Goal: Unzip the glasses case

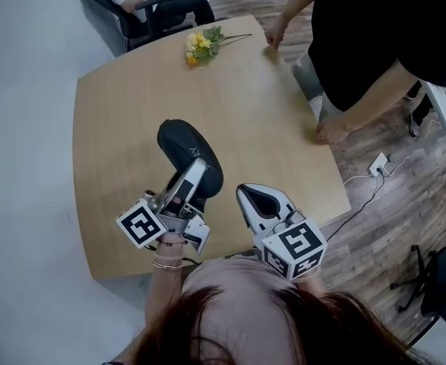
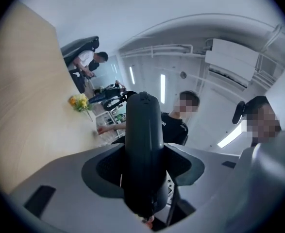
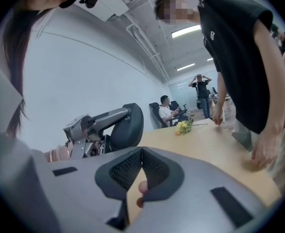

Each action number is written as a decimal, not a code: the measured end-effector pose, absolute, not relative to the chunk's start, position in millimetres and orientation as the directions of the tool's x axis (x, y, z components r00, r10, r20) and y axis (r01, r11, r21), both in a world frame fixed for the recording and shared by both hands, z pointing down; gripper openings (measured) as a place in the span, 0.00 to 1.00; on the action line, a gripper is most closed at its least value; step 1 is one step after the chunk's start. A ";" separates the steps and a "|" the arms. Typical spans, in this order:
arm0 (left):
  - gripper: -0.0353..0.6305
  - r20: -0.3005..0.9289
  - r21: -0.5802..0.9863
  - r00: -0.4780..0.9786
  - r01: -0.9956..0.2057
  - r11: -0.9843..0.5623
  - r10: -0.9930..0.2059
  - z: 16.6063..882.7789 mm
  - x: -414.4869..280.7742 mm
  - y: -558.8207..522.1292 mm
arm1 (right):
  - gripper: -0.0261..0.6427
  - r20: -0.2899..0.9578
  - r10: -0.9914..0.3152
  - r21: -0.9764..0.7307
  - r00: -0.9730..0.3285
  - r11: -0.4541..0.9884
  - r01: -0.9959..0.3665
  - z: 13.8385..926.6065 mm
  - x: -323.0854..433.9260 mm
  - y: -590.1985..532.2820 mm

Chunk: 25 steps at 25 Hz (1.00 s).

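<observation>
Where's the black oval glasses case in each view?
Head view: black oval glasses case, left of centre.
Left gripper view: dead centre, upright between the jaws.
Right gripper view: left of centre.
Shared landmark: yellow flower bunch.

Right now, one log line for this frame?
left gripper: shut on glasses case, off table | right gripper: shut, empty | zip: unseen

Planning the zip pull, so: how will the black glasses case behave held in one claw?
Probably stiff: the glasses case juts unsupported from the left claw without sagging. Likely light, since a grip at one end carries it clear of the table. Its rounded shell may twist in the grip when tugged open.
</observation>
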<state>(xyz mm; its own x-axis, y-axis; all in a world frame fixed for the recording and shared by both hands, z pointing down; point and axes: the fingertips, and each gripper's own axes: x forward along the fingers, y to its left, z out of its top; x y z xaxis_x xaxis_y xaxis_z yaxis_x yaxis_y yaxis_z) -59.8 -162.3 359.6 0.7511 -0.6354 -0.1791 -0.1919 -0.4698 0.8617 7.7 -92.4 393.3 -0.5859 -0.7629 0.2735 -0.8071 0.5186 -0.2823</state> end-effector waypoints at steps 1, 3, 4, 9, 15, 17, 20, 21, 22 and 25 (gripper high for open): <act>0.42 -0.218 0.855 0.740 -0.170 -0.490 -0.636 351.0 -61.2 -160.7 | 0.05 0.260 -0.756 -0.288 -0.601 0.533 -0.795 390.5 4.7 -90.1; 0.42 -0.288 0.840 0.719 -0.127 -0.527 -0.632 334.7 -62.0 -158.3 | 0.05 0.235 -0.738 -0.293 -0.633 0.567 -0.770 384.1 -1.4 -86.6; 0.42 -0.317 0.833 0.710 -0.108 -0.543 -0.628 327.4 -61.7 -158.1 | 0.05 0.225 -0.728 -0.292 -0.648 0.584 -0.757 380.5 -4.5 -85.8; 0.42 -0.395 0.811 0.683 -0.056 -0.583 -0.615 308.3 -60.9 -159.3 | 0.05 0.211 -0.667 -0.292 -0.715 0.655 -0.697 369.5 -23.5 -81.9; 0.42 -0.433 0.794 0.673 -0.030 -0.607 -0.600 298.5 -57.8 -157.9 | 0.05 0.173 -0.635 -0.298 -0.753 0.694 -0.655 357.5 -34.9 -80.5; 0.42 -0.439 0.790 0.670 -0.030 -0.612 -0.599 296.9 -58.0 -156.9 | 0.06 0.163 -0.624 -0.296 -0.764 0.708 -0.641 355.9 -38.1 -79.6; 0.42 -0.443 0.783 0.664 -0.039 -0.621 -0.602 296.4 -60.6 -157.3 | 0.07 0.172 -0.607 -0.296 -0.776 0.720 -0.628 356.7 -43.7 -79.1; 0.42 -0.448 0.785 0.660 -0.034 -0.619 -0.603 296.4 -60.9 -157.3 | 0.09 0.175 -0.599 -0.297 -0.781 0.724 -0.622 357.3 -45.6 -78.8; 0.42 -0.452 0.788 0.656 -0.024 -0.616 -0.604 296.7 -60.7 -156.8 | 0.11 0.176 -0.592 -0.299 -0.786 0.729 -0.616 357.8 -47.2 -78.1; 0.42 -0.456 0.788 0.653 -0.020 -0.615 -0.605 297.7 -59.3 -155.0 | 0.12 0.177 -0.581 -0.295 -0.794 0.739 -0.606 357.3 -50.0 -77.7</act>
<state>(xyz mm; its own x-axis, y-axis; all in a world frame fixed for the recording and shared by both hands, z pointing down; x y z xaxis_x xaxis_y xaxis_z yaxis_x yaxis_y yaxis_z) -59.3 -155.0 297.7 0.6529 -0.6052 -0.4555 -0.0197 -0.6148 0.7885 -50.0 -77.7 357.3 -0.7944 -0.5811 0.1770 -0.6061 0.7388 -0.2947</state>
